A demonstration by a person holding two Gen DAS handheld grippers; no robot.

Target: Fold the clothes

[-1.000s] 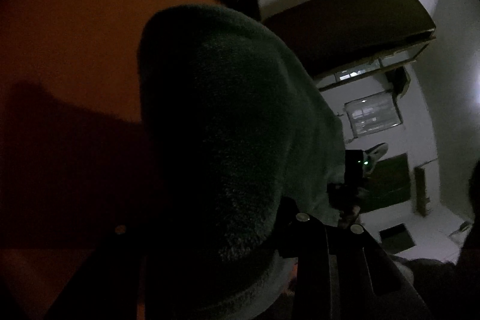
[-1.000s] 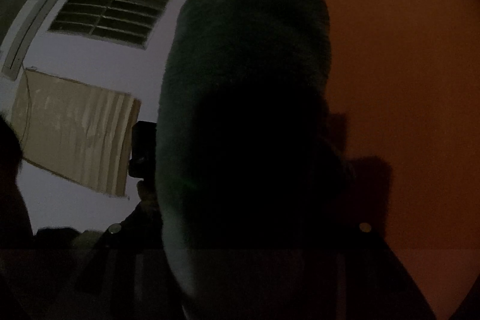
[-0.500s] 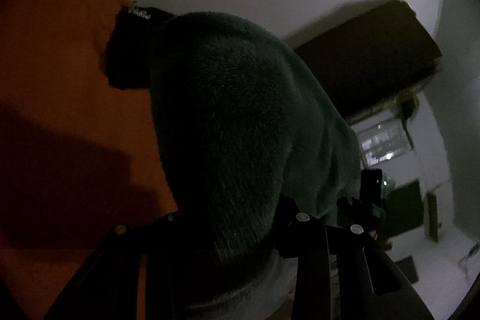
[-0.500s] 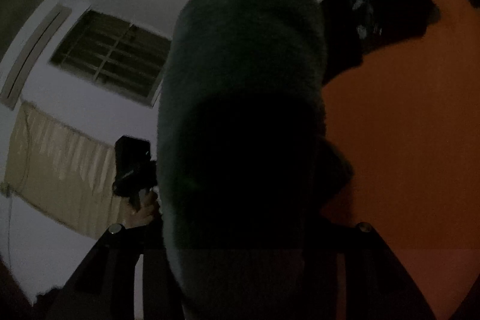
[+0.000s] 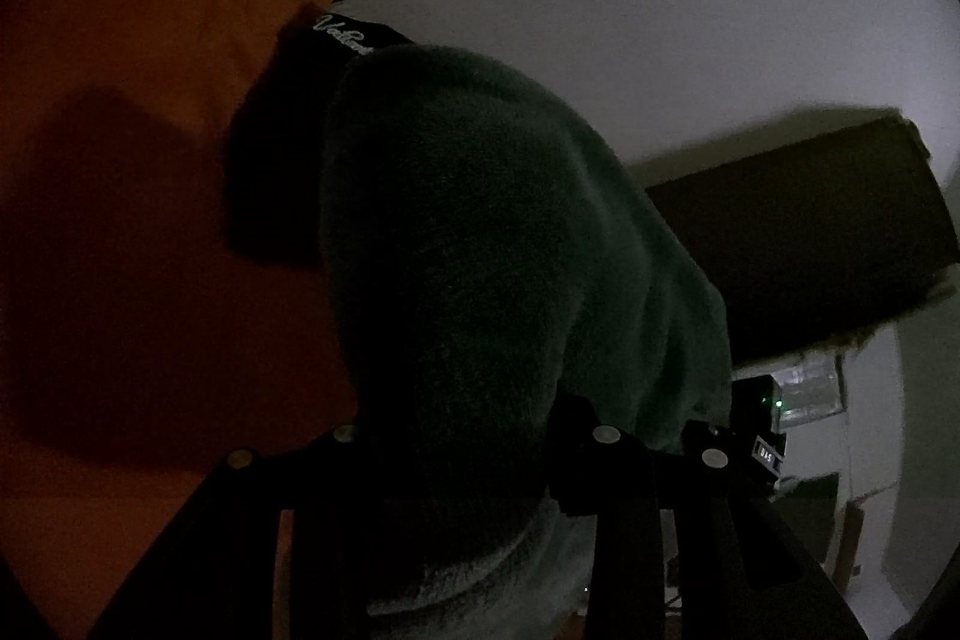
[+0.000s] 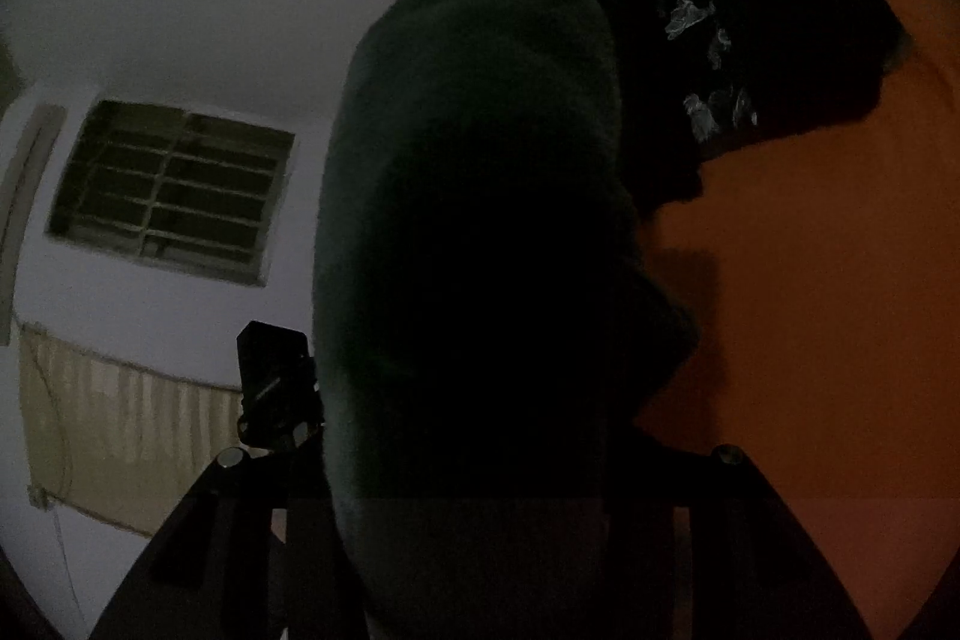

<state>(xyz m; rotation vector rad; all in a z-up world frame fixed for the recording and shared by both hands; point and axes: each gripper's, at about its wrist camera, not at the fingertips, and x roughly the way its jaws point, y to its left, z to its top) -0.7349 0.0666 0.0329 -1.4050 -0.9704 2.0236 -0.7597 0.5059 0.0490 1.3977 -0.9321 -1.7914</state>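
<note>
A dark green fleece garment (image 5: 480, 232) fills the middle of both wrist views and hangs in the air above an orange sheet (image 5: 132, 112). In the left wrist view its bunched edge runs down between the fingers of my left gripper (image 5: 474, 436), which is shut on it. In the right wrist view the same fleece (image 6: 480, 172) is pinched by my right gripper (image 6: 480, 460), whose fingertips are hidden by cloth. Each gripper shows in the other's view: the right gripper (image 5: 756, 424) and the left gripper (image 6: 276, 388).
A black garment with white lettering (image 5: 282, 148) lies on the orange sheet; its patterned part (image 6: 750, 40) shows in the right wrist view. A white wall, a dark brown board (image 5: 798, 232), a barred window (image 6: 174, 190) and a beige curtain (image 6: 120, 436) surround the scene.
Both grippers have carried the fleece up and across the sheet. The orange sheet has shrunk in both views, more white wall shows, and the black garment has come further into the frame.
</note>
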